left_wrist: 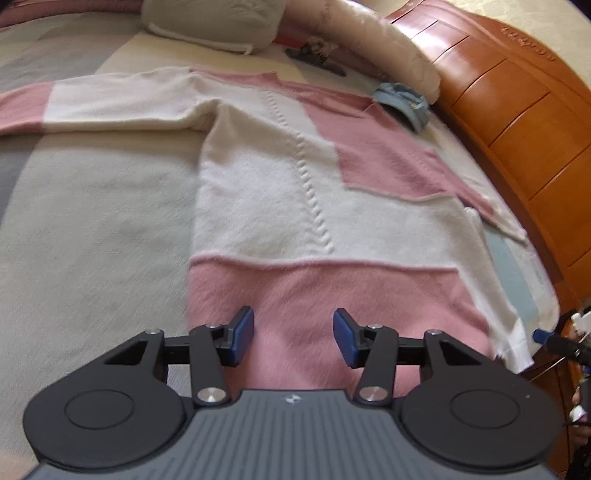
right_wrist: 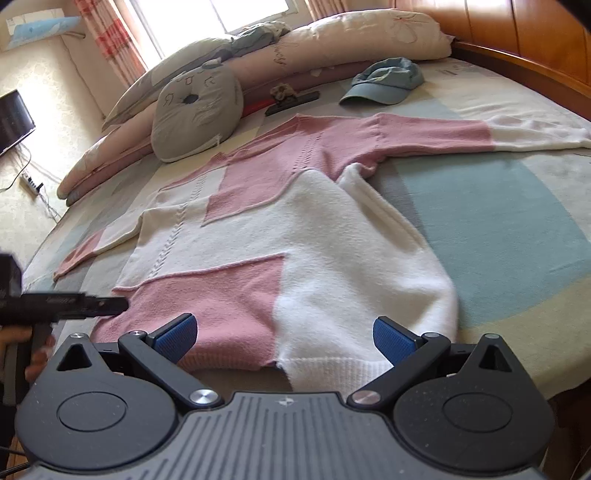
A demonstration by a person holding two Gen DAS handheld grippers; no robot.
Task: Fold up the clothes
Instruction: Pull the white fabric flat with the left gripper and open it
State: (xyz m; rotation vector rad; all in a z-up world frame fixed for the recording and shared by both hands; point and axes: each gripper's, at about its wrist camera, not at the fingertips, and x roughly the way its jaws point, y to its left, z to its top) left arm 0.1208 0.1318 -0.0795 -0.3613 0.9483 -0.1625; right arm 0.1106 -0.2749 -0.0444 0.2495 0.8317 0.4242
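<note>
We saw the pink-and-white sweater (right_wrist: 295, 236) spread flat on the bed (right_wrist: 498, 229); left gripper (left_wrist: 293, 336) and right gripper (right_wrist: 284, 338) hovered released above its hem

Bright daylight from a blown-out window (right_wrist: 255, 11); fisheye-bent edges, left wrist view motion-blurred.

A sweater (right_wrist: 280, 236) lies spread flat on the bed (right_wrist: 498, 229), its hem at the near edge, its neck toward the pillows (right_wrist: 332, 40) along the far edge. One sleeve reaches toward the headboard (right_wrist: 535, 55) on the right, the other toward the left edge. A cap (right_wrist: 384, 83) lies beyond the right sleeve; a cushion (right_wrist: 195, 114) leans against the pillows.
</note>
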